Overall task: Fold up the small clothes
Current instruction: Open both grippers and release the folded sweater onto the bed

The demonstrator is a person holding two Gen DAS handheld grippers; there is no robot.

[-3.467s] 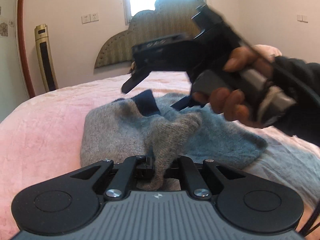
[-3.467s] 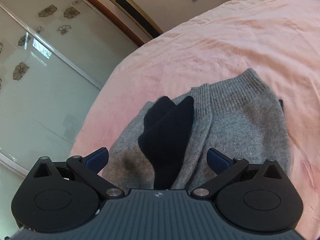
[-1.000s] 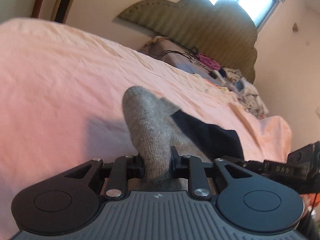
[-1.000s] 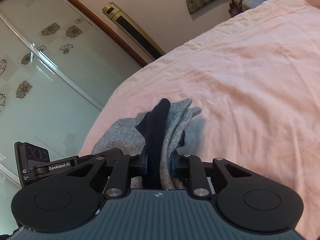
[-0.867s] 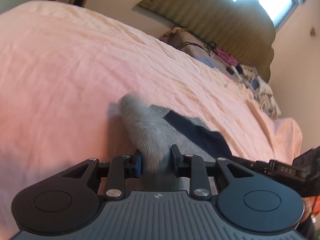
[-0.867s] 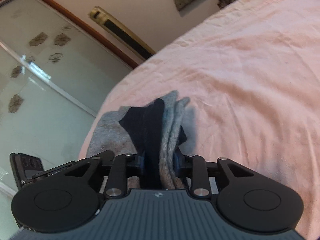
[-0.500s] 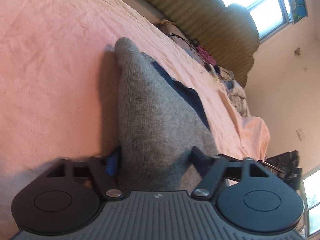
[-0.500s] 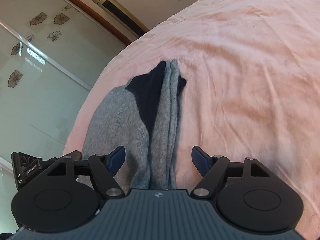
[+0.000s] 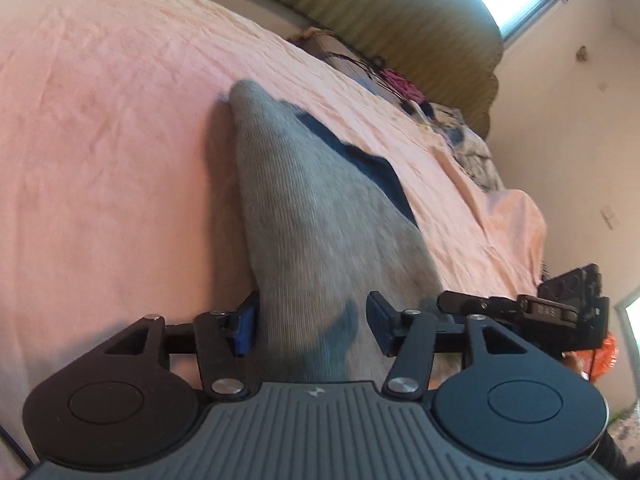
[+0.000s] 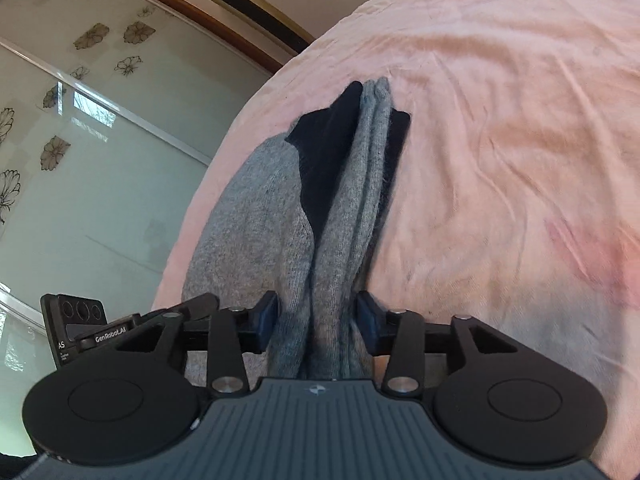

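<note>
A small grey knit garment with a dark navy part lies folded on the pink bed sheet. My left gripper is open, its jaws on either side of the near grey edge, not pinching it. In the right wrist view the same garment lies in a long fold with the navy part on top. My right gripper is open and straddles the near end of the fold. Each gripper shows at the edge of the other's view.
The bed has an olive padded headboard with a heap of clothes and cables before it. Frosted sliding doors with flower prints and a gold and black tower unit stand beyond the bed's edge.
Both grippers, shut on the garment a second ago, laid it on the sheet and opened. Since half a second ago the jaws have narrowed somewhat but remain off the cloth.
</note>
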